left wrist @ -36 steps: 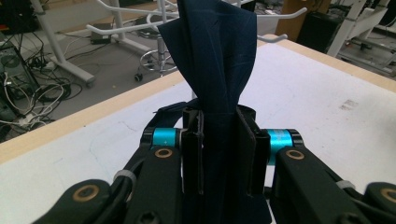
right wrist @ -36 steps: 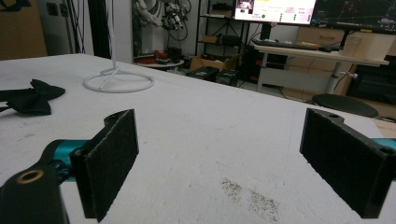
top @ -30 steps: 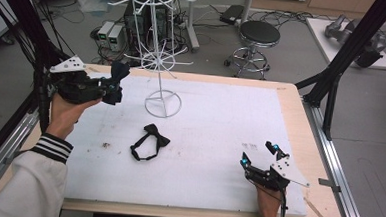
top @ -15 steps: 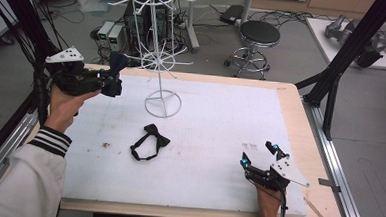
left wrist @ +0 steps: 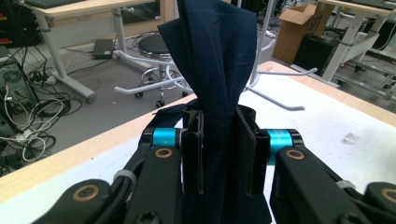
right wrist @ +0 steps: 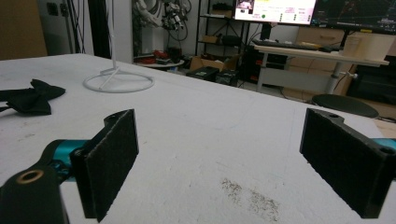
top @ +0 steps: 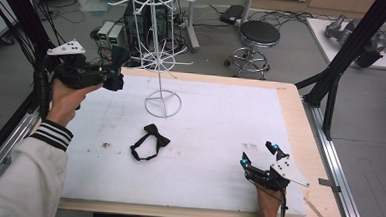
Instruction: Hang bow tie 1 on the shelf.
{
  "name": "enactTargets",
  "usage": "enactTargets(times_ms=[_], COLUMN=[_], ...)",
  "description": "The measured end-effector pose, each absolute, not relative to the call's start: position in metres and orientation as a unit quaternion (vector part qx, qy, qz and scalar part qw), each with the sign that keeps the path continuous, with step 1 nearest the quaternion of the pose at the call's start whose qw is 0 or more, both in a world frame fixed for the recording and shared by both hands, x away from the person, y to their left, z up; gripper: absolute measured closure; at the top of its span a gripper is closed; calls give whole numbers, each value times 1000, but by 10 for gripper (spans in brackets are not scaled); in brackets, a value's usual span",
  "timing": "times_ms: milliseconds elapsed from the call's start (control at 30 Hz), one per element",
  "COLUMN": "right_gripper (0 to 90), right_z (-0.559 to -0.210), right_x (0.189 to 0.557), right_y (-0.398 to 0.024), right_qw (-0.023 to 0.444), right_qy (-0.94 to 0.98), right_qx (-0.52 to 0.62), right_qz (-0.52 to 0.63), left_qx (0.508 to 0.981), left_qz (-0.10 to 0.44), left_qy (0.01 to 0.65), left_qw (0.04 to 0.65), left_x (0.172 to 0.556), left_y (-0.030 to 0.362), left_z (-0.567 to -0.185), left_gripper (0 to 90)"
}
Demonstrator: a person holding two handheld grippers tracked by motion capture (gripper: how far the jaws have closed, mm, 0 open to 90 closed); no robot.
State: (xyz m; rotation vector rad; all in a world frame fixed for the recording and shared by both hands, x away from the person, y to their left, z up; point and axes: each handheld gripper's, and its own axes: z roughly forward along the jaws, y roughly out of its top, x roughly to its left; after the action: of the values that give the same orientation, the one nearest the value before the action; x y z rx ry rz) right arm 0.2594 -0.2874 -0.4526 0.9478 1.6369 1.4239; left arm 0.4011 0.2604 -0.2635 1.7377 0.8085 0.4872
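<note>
My left gripper (top: 113,73) is raised at the table's far left corner, shut on a dark navy bow tie (top: 119,59). In the left gripper view the navy bow tie (left wrist: 218,60) stands pinched between the pads (left wrist: 192,154), with the white wire rack's arms (left wrist: 280,100) just behind it. The white wire rack (top: 159,56) stands on its ring base right of that gripper. A black bow tie (top: 149,142) lies flat on the white mat (top: 220,115). My right gripper (top: 259,154) rests open at the front right, nothing between its pads (right wrist: 109,163); the black bow tie (right wrist: 30,100) lies far to its left.
The rack's ring base (right wrist: 118,82) sits on the mat ahead of the right gripper. A dark smudge (right wrist: 247,193) marks the mat. Beyond the table stand a stool (top: 257,39), computer boxes and cables on the floor. Black frame struts (top: 344,56) rise at the right.
My left gripper has carried the navy bow tie rightward and farther away, closer to the rack's lower arms. The right gripper and the black bow tie have stayed put.
</note>
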Motion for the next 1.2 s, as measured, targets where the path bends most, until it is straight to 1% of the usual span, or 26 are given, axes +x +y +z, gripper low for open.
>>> enactTargets(times_ms=[733,1200], right_gripper=[110,109], right_z=[-453,-453], right_x=[259,259], right_y=[-288,-288], right_qw=[375,375], right_qy=[640,639], right_qx=[373,371], right_qz=[558,560], left_qx=[735,739], left_qz=[211,203], left_qy=[330,330], left_qw=[553,551], left_x=[408,415], left_y=[240,226], left_z=[-253,-255], left_gripper=[738,737])
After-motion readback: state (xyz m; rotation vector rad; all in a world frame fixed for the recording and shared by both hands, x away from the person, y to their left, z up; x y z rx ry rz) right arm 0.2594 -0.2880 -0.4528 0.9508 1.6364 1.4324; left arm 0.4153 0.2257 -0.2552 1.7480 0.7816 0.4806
